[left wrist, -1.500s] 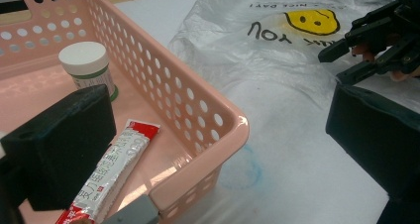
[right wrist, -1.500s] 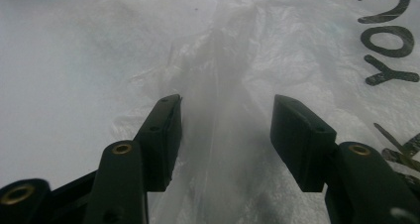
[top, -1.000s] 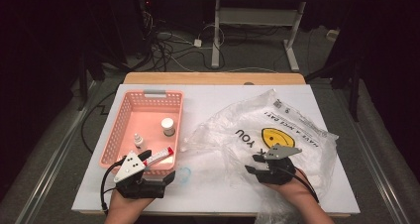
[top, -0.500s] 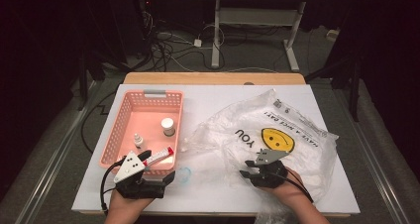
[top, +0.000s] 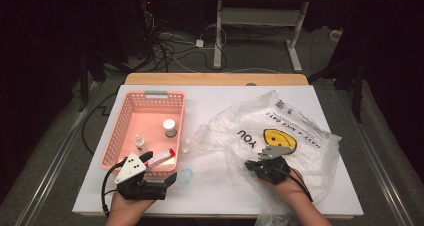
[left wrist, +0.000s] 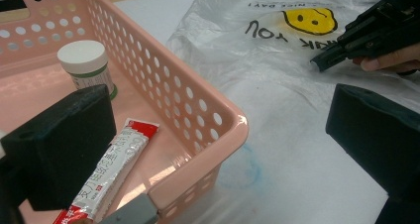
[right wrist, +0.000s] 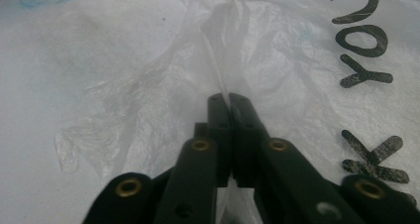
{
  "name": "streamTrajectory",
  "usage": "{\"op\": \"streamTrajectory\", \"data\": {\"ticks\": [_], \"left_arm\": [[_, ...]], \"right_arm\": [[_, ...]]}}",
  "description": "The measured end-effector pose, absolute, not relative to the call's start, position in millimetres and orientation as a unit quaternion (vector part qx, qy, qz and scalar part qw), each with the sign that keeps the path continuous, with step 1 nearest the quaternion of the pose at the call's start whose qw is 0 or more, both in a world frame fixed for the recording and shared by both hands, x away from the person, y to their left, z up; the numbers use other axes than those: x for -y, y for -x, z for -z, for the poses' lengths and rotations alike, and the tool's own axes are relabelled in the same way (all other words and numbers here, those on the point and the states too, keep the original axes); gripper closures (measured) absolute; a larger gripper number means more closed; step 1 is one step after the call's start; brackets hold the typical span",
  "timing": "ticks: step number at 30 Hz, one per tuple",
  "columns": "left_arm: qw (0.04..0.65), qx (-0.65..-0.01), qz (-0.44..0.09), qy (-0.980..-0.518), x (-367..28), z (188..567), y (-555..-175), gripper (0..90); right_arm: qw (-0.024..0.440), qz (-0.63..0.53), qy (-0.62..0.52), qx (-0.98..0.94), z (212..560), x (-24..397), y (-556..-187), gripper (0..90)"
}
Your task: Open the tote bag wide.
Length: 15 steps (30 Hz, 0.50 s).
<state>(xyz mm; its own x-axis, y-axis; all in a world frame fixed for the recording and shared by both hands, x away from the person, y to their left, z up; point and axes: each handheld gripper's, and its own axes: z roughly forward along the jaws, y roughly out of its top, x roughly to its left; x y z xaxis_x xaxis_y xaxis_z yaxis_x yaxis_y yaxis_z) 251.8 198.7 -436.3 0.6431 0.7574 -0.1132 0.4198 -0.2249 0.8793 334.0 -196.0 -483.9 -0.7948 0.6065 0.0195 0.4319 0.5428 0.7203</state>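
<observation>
The bag, a thin clear plastic one printed with a smiley and black lettering, lay crumpled on the right half of the white table, just right of the pink basket. The right gripper had just been closing and its jaws stood clenched on a raised fold of the film near the bag's near-left edge, the pinched ridge running up from between the tips. The left gripper hovered released at the basket's near corner, holding nothing, its pads standing wide apart over a red-and-white sachet in the basket, with a white-capped jar farther in. The bag looked very light, limp and slippery; it would likely drape and slide rather than keep shape, and a pinch on one layer could slip or stretch it. A gathered fold or the mouth edge seemed the best hold, with the second gripper taking the opposite lip to spread it
</observation>
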Motion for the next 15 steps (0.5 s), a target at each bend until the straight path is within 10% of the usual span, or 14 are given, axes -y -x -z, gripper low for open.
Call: {"op": "streamTrajectory", "data": {"ticks": [15], "left_arm": [[0.49, -0.381, -0.177, -0.764, -198, 437, -251, 0.0]], "right_arm": [[0.157, -0.458, -0.343, -0.805, 466, 219, -334, 90.0]]}}
